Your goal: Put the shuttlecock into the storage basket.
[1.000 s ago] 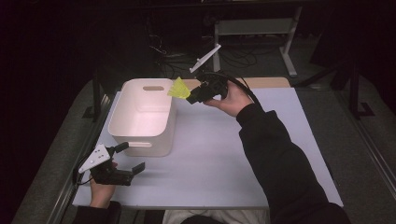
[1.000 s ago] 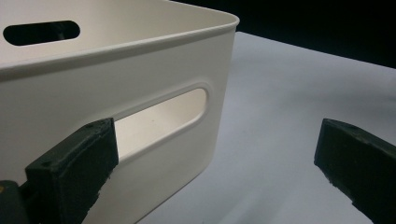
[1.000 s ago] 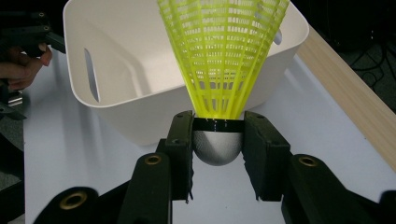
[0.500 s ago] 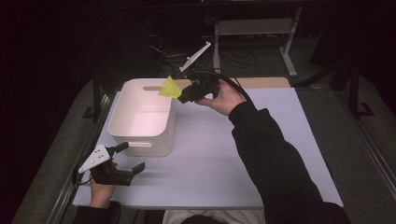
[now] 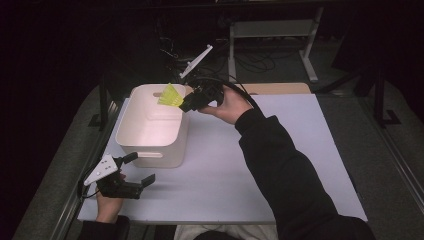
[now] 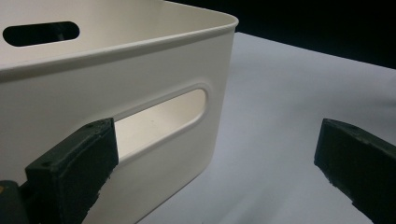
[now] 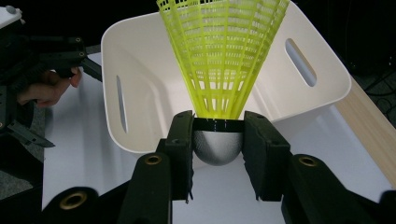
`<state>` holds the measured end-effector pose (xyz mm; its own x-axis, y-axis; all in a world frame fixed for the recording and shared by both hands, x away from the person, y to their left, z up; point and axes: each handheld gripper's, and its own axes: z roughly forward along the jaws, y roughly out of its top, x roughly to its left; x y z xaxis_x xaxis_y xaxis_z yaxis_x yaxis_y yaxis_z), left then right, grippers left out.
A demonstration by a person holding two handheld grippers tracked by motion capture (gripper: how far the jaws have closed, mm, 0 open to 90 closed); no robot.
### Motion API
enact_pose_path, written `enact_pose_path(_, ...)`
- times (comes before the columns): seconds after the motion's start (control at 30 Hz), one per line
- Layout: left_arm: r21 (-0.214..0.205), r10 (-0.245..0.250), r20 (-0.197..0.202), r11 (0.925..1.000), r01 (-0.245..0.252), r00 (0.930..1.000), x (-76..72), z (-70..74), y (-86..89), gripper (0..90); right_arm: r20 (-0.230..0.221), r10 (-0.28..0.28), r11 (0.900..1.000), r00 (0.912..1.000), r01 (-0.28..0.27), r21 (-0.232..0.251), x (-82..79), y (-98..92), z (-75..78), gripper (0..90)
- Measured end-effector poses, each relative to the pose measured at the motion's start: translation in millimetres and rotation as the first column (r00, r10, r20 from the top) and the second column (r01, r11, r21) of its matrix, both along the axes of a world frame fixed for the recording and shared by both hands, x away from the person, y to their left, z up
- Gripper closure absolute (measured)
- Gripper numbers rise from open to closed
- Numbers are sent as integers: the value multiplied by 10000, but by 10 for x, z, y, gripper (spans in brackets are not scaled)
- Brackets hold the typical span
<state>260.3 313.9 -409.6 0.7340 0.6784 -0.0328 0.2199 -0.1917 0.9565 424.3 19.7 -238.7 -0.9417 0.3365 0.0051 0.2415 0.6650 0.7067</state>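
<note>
Reaching forward, the right tool point(image 5: 189, 104) pinches a shuttlecock point(image 5: 170, 96) over the bin point(image 5: 131, 131).

Light falls from overhead onto the white table point(image 5: 280, 150), leaving the surrounding room nearly black. The cream bin point(image 5: 150, 125) glows slightly overexposed in the high view. Soft shadows lie beside it. In the left gripper view, the near jaws are blurred.

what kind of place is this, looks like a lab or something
Probably a lab or recording workspace, not a home: a plain white table under bright light in a dark room, loose black cables and a grey metal stand on the floor behind it, and a hand-held black two-jaw gripper trailing a cable.
</note>
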Motion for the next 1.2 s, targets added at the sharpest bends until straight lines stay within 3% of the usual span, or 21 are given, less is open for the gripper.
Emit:
enact_pose_path(0.43, -17, -11, 5, 10000, 11, 10000, 0, 0, 0, 0, -75, 255, 9996, 9996, -254, 130, -21, 151, -35, 634)
enact_pose_path(1.2, -14, -24, -2, 10000, 24, 10000, -3, 2, 1, 0, -451, 867, 9962, 9952, -863, 94, -28, 448, -289, 634)
